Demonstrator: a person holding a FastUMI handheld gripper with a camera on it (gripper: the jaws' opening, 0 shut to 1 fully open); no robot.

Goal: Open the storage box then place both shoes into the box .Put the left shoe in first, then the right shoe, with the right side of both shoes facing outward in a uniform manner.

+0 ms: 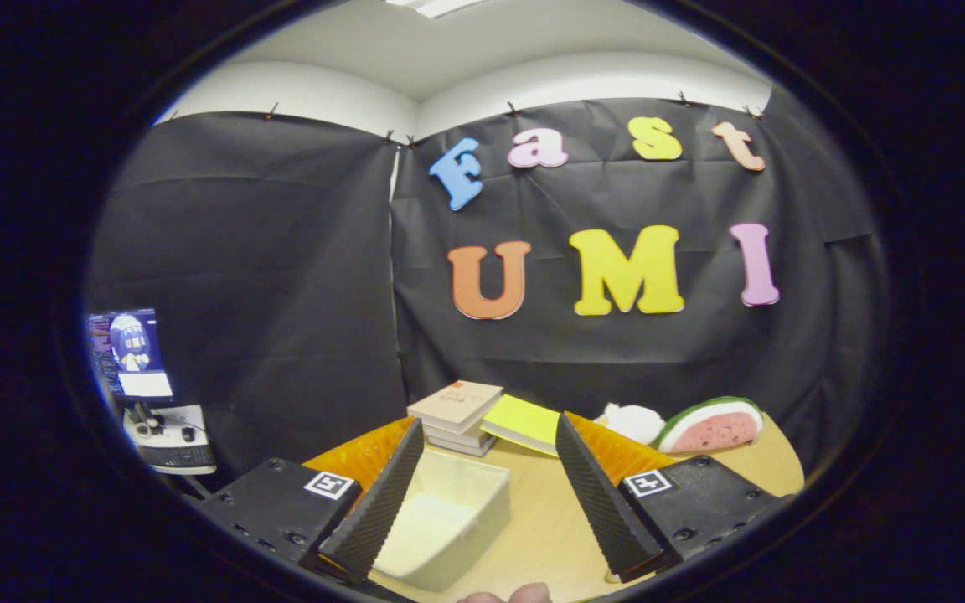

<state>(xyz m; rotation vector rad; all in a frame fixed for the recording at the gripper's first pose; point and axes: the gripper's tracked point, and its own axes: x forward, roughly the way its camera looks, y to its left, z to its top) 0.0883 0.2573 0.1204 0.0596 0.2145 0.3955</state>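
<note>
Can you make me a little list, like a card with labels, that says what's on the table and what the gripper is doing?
gripper: open, fingers spread wide, holding nothing
box: cream, open on top, looks empty, between the fingers, nearer the left one
table: light wood, with an orange edge behind the fingers
books: small stack beyond the box
yellow book: leaning on the stack's right side
watermelon slice toy: at the far right of the table
white soft thing: beside the watermelon; cannot tell what it is
monitor: lit, off to the left
</note>
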